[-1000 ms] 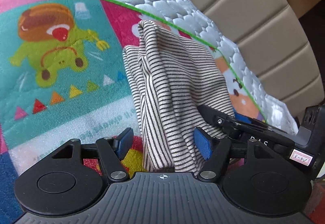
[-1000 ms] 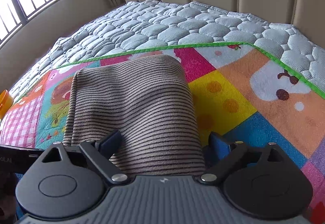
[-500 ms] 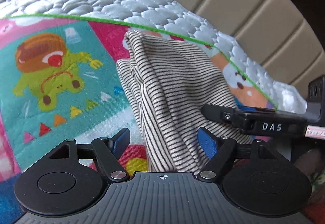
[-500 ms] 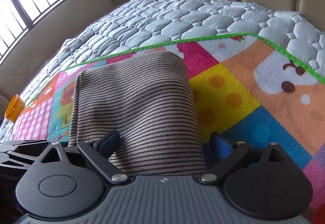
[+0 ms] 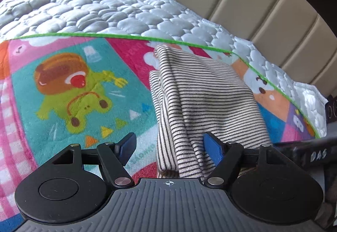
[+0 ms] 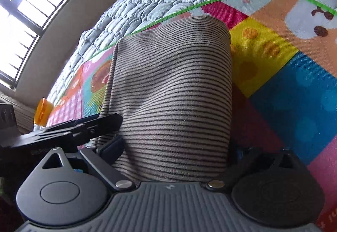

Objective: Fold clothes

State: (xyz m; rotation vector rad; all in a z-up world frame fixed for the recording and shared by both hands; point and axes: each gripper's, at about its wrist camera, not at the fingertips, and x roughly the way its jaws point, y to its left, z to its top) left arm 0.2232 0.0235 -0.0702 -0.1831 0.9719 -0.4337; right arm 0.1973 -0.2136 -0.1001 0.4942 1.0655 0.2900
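Left hand-held gripper released around striped garment; right hand-held gripper spread too, 1 finger hidden.

In the left wrist view the play mat lies bare from 9 to 12 o'clock, open for passage. The folded striped garment fills 12 to 2 o'clock, and the right gripper's dark body blocks 3 o'clock. The padded headboard bounds the far side.
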